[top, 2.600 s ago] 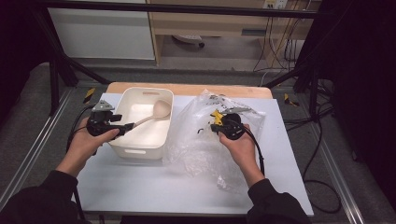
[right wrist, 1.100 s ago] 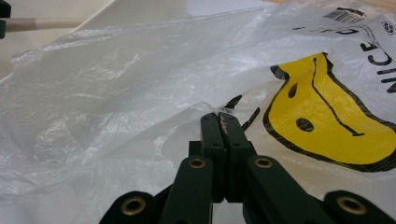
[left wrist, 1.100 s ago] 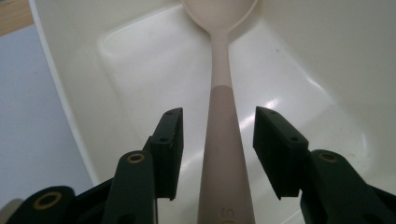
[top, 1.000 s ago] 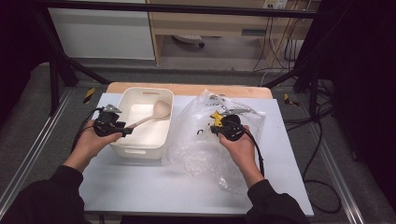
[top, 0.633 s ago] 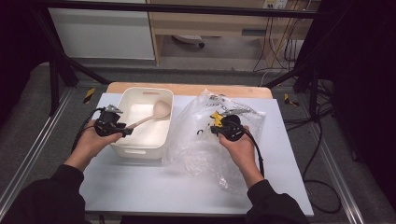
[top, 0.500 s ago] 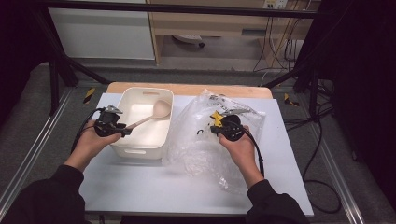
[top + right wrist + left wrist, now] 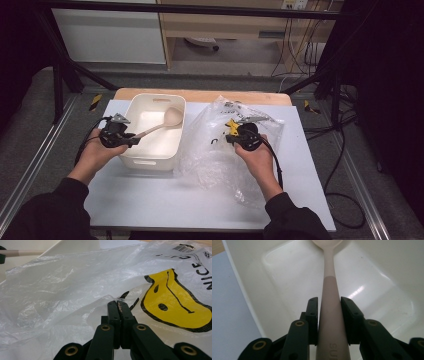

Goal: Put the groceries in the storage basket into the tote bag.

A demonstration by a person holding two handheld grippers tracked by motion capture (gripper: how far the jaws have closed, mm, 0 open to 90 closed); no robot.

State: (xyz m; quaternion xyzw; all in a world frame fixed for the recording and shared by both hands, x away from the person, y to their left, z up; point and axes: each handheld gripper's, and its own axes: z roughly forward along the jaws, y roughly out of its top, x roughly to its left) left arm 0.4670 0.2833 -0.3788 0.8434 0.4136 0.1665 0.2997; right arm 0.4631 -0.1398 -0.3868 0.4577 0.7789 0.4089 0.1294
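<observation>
Over the white plastic bin (image 7: pixel 152 131) at desk (image 7: pixel 165 200) left: beige spoon (image 7: pixel 329 277), light, stiff, smooth and likely slippery; best taken mid-handle, where left tongs (image 7: pixel 329 305), just closing, now clasp it. Right tongs (image 7: pixel 119 305) pinched flat on thin, crinkly, limp clear bag (image 7: pixel 62 290), easily torn.

Our table (image 7: pixel 165 200) and what rests on it

We see a white bin (image 7: pixel 150 150) left of centre in the frame and a crumpled clear plastic bag (image 7: pixel 210 160) just beside it, right of centre.
</observation>
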